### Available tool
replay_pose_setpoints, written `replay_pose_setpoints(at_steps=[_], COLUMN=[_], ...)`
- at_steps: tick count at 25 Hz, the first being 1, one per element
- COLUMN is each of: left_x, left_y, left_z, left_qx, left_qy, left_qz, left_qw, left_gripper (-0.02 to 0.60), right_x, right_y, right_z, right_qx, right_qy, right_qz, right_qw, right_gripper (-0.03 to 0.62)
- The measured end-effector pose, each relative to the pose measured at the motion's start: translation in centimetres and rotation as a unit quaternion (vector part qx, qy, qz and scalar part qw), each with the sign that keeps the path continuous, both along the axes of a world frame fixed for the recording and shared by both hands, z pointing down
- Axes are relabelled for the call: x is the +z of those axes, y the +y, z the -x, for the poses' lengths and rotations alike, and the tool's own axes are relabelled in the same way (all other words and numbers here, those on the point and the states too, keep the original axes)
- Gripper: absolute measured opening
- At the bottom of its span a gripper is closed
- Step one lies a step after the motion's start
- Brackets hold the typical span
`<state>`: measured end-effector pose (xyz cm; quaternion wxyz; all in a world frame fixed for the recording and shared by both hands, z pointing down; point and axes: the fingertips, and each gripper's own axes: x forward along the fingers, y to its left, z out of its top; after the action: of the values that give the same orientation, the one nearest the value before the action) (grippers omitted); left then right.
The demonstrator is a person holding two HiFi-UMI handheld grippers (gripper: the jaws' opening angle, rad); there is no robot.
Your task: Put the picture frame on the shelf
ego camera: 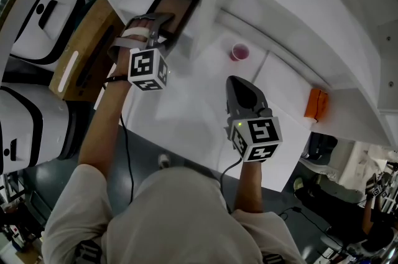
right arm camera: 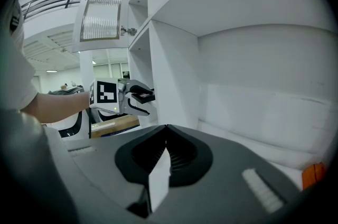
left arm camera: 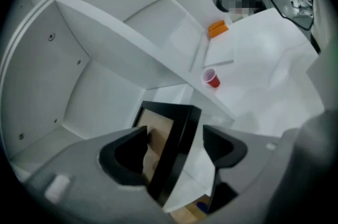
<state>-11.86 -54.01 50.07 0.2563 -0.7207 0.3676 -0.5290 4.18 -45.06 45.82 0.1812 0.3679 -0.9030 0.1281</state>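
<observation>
The picture frame point(ego camera: 178, 6) is black-edged with a wood-coloured inside and stands in the left compartment of the white shelf point(ego camera: 208, 7). My left gripper point(ego camera: 163, 31) reaches into that compartment. In the left gripper view the frame point(left arm camera: 168, 109) runs slantwise between the jaws of that gripper point(left arm camera: 176, 138). The jaws stand apart from the frame on both sides, so the gripper is open. My right gripper point(ego camera: 237, 82) hangs over the white table, short of the shelf, with its jaws point(right arm camera: 166, 129) shut and nothing held.
A red cup point(ego camera: 240, 51) stands in the middle compartment. An orange object point(ego camera: 316, 103) sits at the shelf's right end. A wooden box point(ego camera: 81, 51) and white machines point(ego camera: 40, 14) lie left of the table. A person stands beyond the table in the left gripper view.
</observation>
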Motion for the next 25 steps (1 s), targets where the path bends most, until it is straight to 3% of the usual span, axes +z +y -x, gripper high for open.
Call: replay_pose_setpoints(at_steps=[16, 25], left_x=[1.2, 1.5], left_y=[-1.9, -2.9], left_z=[-0.3, -0.2], left_qx=[0.006, -0.002], left_qy=[-0.016, -0.02], left_qz=[0.024, 0.029], left_qw=[0.9996, 0.9994], left_gripper=[0.429, 0.443], right_x=[0.3, 0.2], right_y=[-0.1, -0.2], right_z=[-0.1, -0.6], right_qx=[0.011, 0.018], right_qy=[0.0, 0.004], right_qz=[0.005, 0.005], right_qw=[1.0, 1.0], right_gripper=[0.006, 0.006])
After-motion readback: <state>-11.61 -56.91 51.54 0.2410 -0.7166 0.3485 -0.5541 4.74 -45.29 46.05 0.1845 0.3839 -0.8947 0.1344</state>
